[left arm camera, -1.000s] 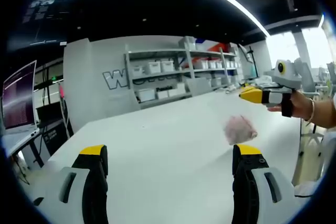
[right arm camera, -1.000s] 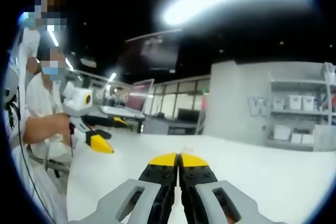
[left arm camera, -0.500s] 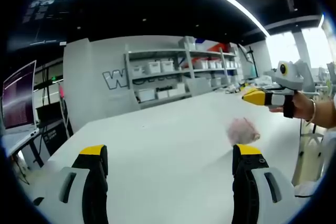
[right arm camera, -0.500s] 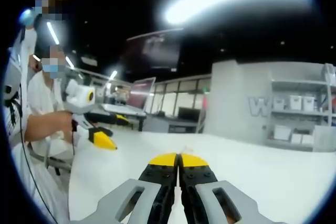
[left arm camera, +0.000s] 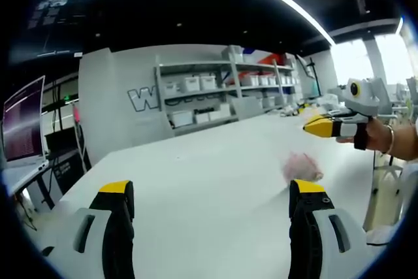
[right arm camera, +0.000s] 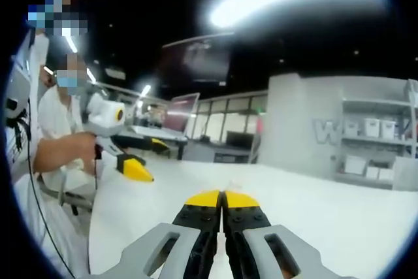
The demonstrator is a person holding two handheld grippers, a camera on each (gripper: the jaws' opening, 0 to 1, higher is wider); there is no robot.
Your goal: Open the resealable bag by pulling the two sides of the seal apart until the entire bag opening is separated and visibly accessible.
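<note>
A small pinkish bag [left arm camera: 302, 166], blurred, lies on the white table [left arm camera: 209, 161] just beyond my left gripper's right jaw. My left gripper [left arm camera: 212, 191] is open wide with nothing between its yellow-tipped jaws. My right gripper [left arm camera: 326, 125], held by a hand [left arm camera: 373, 136], hovers above and to the right of the bag, apart from it. In the right gripper view my right gripper [right arm camera: 222, 199] is shut, its yellow tips pressed together with nothing showing between them. My left gripper [right arm camera: 136, 168] hangs over the table's left side there, held by a person.
White shelves with storage boxes [left arm camera: 215, 96] stand behind the table's far edge. A monitor [left arm camera: 23, 122] and desks sit at the left. Another screen [right arm camera: 179, 109] and a wall-mounted display [right arm camera: 196, 60] stand behind the table. A seated person [right arm camera: 55, 142] is at the table's left edge.
The right gripper has drifted a little to the right, away from the bag. The bag now looks slightly lower and smaller on the table. The left gripper's view has held still.
</note>
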